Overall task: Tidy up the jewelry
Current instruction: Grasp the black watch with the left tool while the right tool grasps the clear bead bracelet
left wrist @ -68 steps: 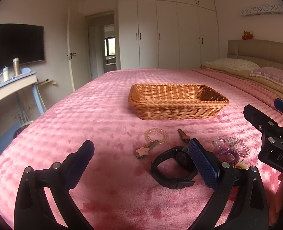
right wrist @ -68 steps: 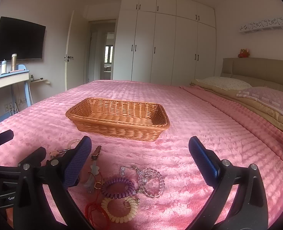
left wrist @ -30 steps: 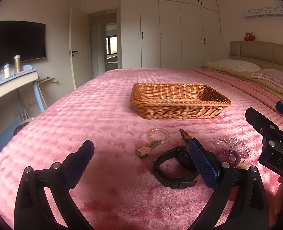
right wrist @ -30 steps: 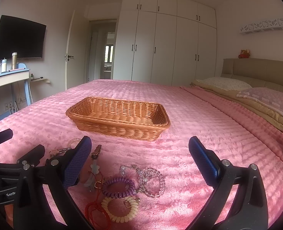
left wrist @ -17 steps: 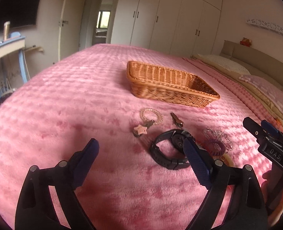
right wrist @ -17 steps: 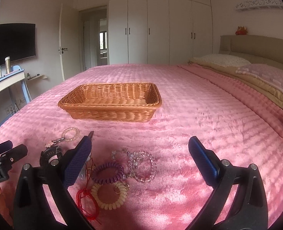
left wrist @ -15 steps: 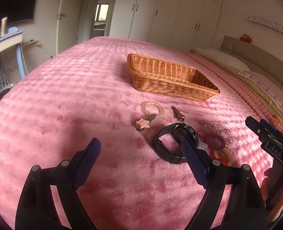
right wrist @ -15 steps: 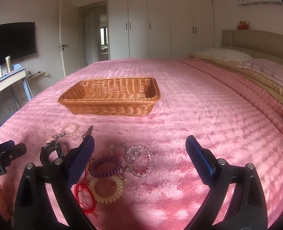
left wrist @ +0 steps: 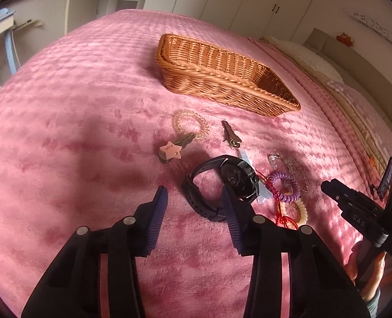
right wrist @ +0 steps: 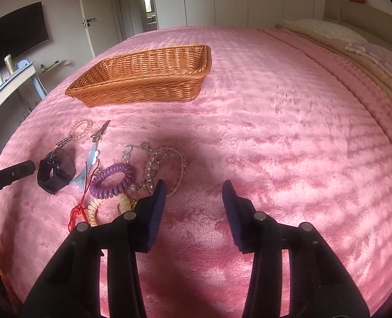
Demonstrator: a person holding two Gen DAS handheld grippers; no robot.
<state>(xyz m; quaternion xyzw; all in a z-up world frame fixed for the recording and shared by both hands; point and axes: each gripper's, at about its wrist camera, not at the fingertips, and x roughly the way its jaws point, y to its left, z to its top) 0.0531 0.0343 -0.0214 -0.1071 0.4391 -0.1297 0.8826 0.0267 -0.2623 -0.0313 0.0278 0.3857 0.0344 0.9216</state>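
— Wicker is seen at the far side: the basket [left wrist: 230, 79] is set on the pink blanket [left wrist: 76, 100], and nothing can be made out inside it. Where is the jewelry laid?

— It is spread on the blanket, nearer than the basket. A black watch [left wrist: 222, 182] is lain closest to the left gripper [left wrist: 194, 209], whose fingers are held apart with nothing between them; the right-hand pad is placed just in front of the watch face.

— And beside the watch?

— A purple coil band [right wrist: 112, 177] is overlapped with a cream coil band [right wrist: 95, 208] and a red cord [right wrist: 76, 212]. Clear beaded bracelets [right wrist: 165, 164] are found just beyond them, near the right gripper [right wrist: 193, 204].

— Is anything gripped there?

— No, its fingers are spread and left empty above bare blanket. A star clip [left wrist: 170, 151], a clear coil band [left wrist: 190, 124] and a small metal clip [left wrist: 230, 137] are scattered between the watch and the basket.
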